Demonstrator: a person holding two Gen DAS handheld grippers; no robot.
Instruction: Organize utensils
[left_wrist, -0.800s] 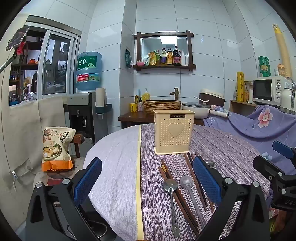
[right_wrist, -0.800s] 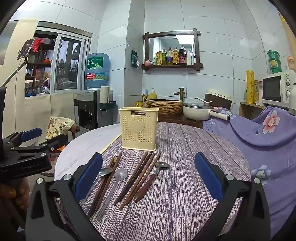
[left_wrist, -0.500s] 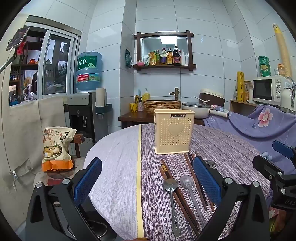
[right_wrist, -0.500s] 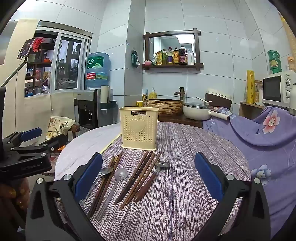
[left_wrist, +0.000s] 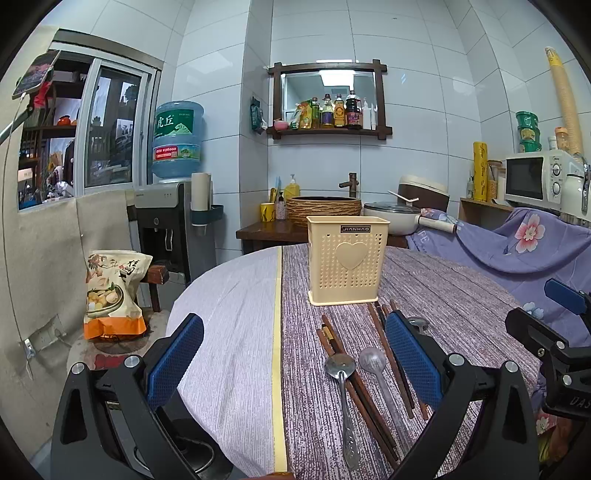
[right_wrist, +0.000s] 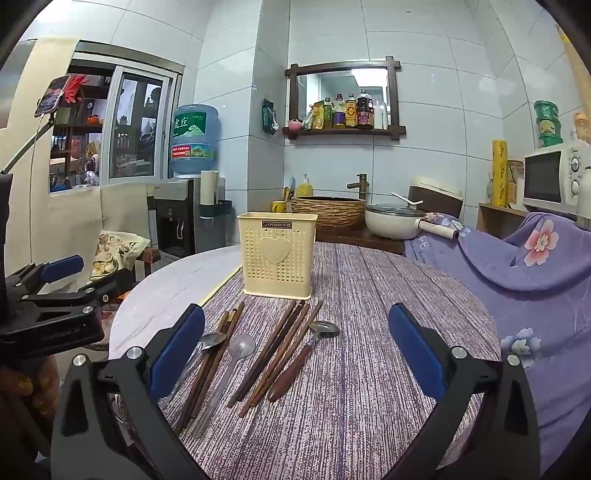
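My right gripper (right_wrist: 295, 354) hangs over the near edge of the round table (right_wrist: 369, 406), jaws spread wide w/ nothing between them; left gripper (left_wrist: 293, 363) likewise agape and empty, off to the side over the pale half of the cloth, prob. so as not to crowd the pick. Betw. my right pads lie the utensils, fanned handles-toward-me for an easy lengthwise pinch: wooden-handled spoon (right_wrist: 303, 360) on the right; a bundle of dark chopsticks (right_wrist: 277, 350) beside it; a clear plastic spoon (right_wrist: 231, 365); more chopsticks (right_wrist: 212, 363) w/ a steel spoon (right_wrist: 201, 350) lying across them at left. Just beyond their tips stands the cream holder (right_wrist: 277, 254), upright, open top, apparently empty; set close so each piece travels only a short way. Nothing sorted yet, I judge.
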